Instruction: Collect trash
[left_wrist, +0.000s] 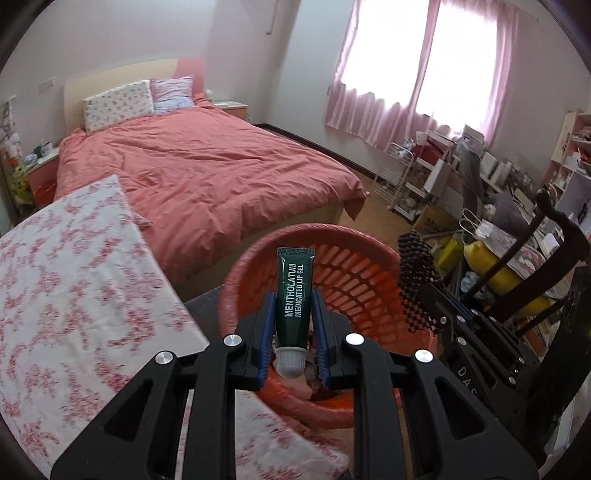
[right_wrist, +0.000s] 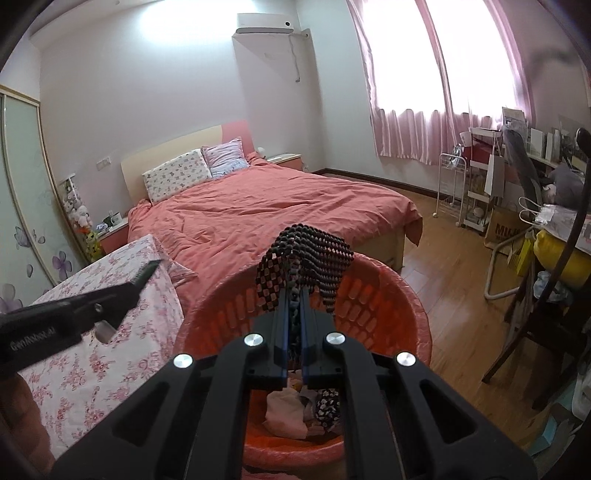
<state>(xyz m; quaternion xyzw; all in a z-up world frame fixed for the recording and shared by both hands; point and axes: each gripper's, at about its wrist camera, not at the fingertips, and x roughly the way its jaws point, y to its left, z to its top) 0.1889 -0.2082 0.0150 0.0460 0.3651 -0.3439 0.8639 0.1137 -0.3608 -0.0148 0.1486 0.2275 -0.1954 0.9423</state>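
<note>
The dark green tube (left_wrist: 293, 295) reads "MENTHOLATUM MEDICATED LIP GEL" in white along its length; small digits on its crimped end are too blurred to read. The left gripper (right_wrist: 33, 341) body carries "GenRobot.ai". A brown cardboard box (right_wrist: 504, 229) shows what looks like "MUJI", partly hidden.

We hold left gripper (left_wrist: 294, 325) tilted down, jaws clamped on a tube (left_wrist: 293, 291) upright between them | right gripper (right_wrist: 294, 314) tilted down, jaws pinched on beaded mesh (right_wrist: 306, 258) spilling past their tips
</note>
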